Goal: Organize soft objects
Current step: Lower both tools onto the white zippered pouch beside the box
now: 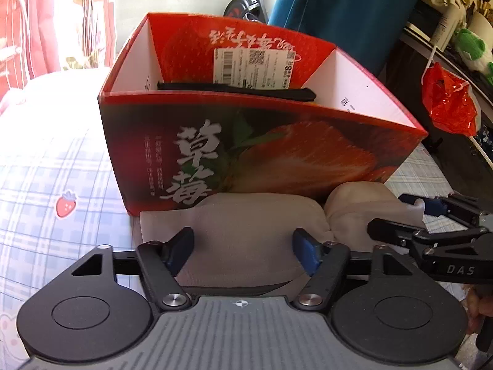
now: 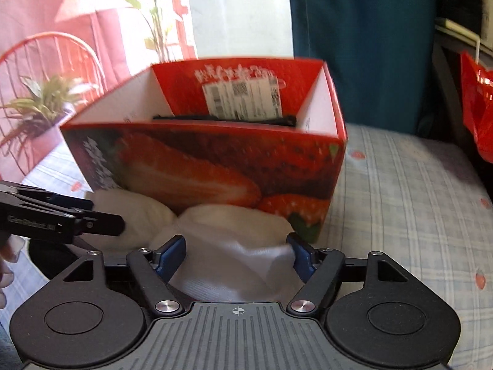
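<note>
- While both grippers point down at the bed, the left gripper (image 1: 243, 246) has its jaws spread wide, and the beige soft garment (image 1: 246, 219) lies flat between and under them; the pads do not press on it.
- The right gripper (image 2: 237, 252) also stands with jaws spread, over the pale right part of the same garment (image 2: 234, 231), which bulges up between the blue pads (image 2: 300, 259); the cloth seems to reach the right pad, but the view is blurred there and I cannot tell if it really touches.
- In the left wrist view the right gripper (image 1: 397, 215) comes in from the right edge, just beside the rounded end of the garment.
- In the right wrist view the left gripper (image 2: 101, 215) enters from the left, over the other rounded end.
- The garment lies on the checked bedsheet (image 1: 46, 169) with small strawberry prints, and its far edge touches the front wall of the strawberry box (image 1: 277, 154).
- This open red box stands directly behind the garment; inside it, a dark folded item (image 1: 234, 88) lies near the back wall, under a white label (image 1: 255, 67).
- Behind the box hangs a teal curtain (image 1: 354, 9), and to the right a red plastic bag (image 1: 446, 101).
</note>
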The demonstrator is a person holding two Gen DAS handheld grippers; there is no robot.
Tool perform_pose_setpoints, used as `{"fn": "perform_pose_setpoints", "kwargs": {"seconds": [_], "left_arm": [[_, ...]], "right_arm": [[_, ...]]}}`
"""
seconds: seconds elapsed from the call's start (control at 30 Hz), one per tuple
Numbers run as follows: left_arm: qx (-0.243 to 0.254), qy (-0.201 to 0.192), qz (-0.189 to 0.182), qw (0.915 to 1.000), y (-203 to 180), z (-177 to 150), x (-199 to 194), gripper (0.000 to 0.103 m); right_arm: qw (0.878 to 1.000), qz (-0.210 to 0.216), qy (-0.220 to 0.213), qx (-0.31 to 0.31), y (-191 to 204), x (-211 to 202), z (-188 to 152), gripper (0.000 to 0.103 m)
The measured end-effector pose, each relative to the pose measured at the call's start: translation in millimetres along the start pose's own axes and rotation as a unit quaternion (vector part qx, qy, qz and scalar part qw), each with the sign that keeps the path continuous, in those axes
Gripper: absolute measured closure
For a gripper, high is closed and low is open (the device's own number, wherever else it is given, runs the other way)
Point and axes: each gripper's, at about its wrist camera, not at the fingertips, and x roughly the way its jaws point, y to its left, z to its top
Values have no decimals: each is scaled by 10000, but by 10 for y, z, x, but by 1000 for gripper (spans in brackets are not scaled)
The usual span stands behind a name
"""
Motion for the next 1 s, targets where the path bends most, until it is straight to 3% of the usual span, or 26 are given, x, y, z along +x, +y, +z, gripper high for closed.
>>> {"fn": "perform_pose_setpoints", "kwargs": {"seconds": [0.27,0.53,1.0], "left_arm": [[-100,142,-271,9995,54,-48,192,26],[-242,125,-501,9984,149,-105,277,26],[-268,-54,-553,9981,193,-235,236,25]], "right_arm": [[9981,261,223,514,-175,219,-137,35],[9990,311,169,278,-161,290,-192,36],[9984,462,103,300,-211,333,-242,35]]}}
